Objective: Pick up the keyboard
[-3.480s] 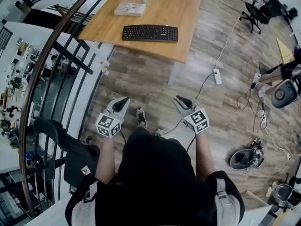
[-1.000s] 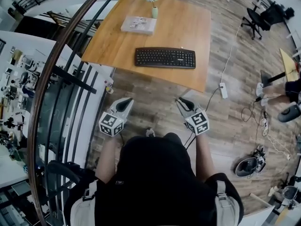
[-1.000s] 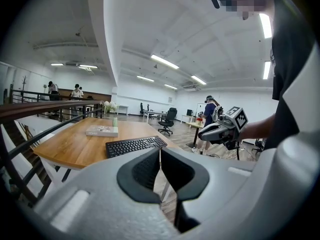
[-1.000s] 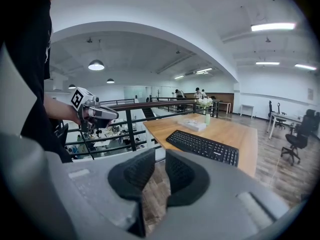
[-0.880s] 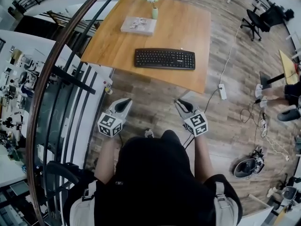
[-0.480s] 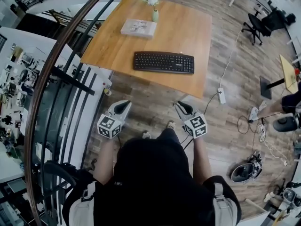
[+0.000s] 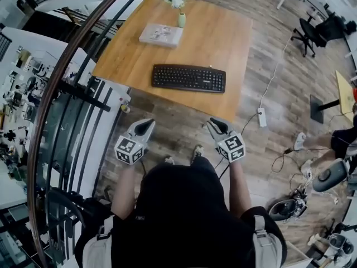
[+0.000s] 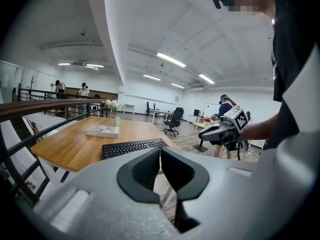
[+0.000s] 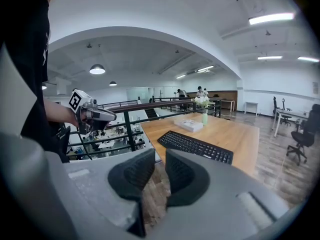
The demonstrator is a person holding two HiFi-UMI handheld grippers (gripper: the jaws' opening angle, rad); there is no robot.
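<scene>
- Wooden table (image 7: 223,32) ahead, beside black railing (image 7: 72,88).
- Black keyboard (image 7: 188,78) flat near table's front edge, untouched.
- Left gripper (image 7: 146,125) short of table, jaws pressed together, empty.
- Right gripper (image 7: 216,125) alongside, jaws likewise closed, nothing between.
- Book (image 7: 160,35) behind keyboard.
- Small vase (image 7: 182,19) at far edge.

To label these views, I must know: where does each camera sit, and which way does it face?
Head view: on the person's head, facing steeply down at the keyboard on the table; shows forearms, left gripper, right gripper.
Left gripper view: on the left gripper, looking along its shut jaws toward the keyboard; shows the right gripper and torso.
Right gripper view: on the right gripper, along its shut jaws; shows the left gripper.
Shared: all see the keyboard.
</scene>
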